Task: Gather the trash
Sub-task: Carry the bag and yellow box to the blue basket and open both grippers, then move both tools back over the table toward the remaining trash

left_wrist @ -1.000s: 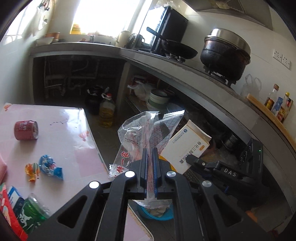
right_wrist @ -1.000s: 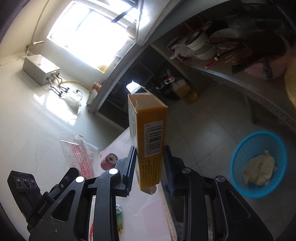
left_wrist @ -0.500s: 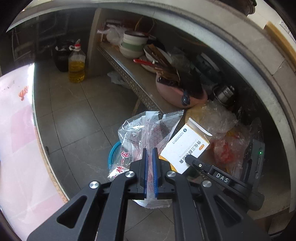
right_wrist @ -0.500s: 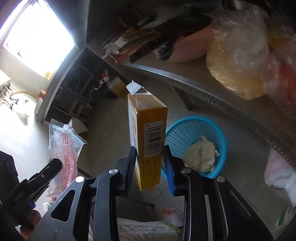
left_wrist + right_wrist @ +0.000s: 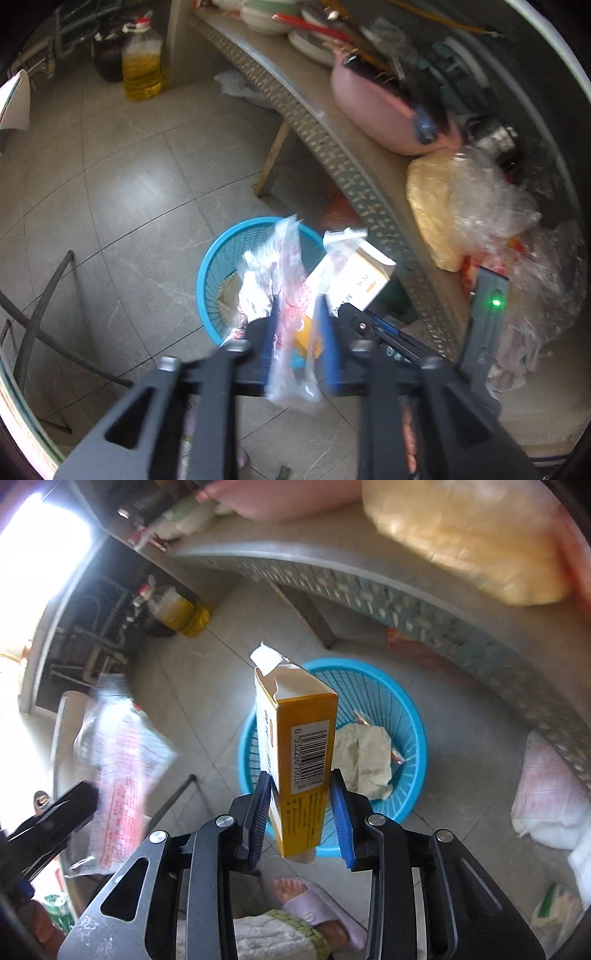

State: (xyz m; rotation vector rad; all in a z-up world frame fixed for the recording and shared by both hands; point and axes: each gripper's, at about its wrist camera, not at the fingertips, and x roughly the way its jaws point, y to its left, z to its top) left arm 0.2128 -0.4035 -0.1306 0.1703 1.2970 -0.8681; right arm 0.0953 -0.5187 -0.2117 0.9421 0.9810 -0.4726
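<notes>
Black grippers (image 5: pixel 300 812), blue pads (image 5: pixel 341 821), lilac slipper (image 5: pixel 325 919)

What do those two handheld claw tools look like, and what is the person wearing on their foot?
Both the left gripper and the right gripper are black, angular frames with triangular cut-outs and silver round bolts. Their fingers carry ribbed blue pads. The left one shows a green light. The person's foot wears a lilac open-toed slipper.

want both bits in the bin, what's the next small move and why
Probably just hold both grippers over the blue basket and finish opening. Both have just been opening: the right gripper stands off the yellow box, and the plastic wrapper hangs loose in the left gripper. Both sit above the basket.
</notes>
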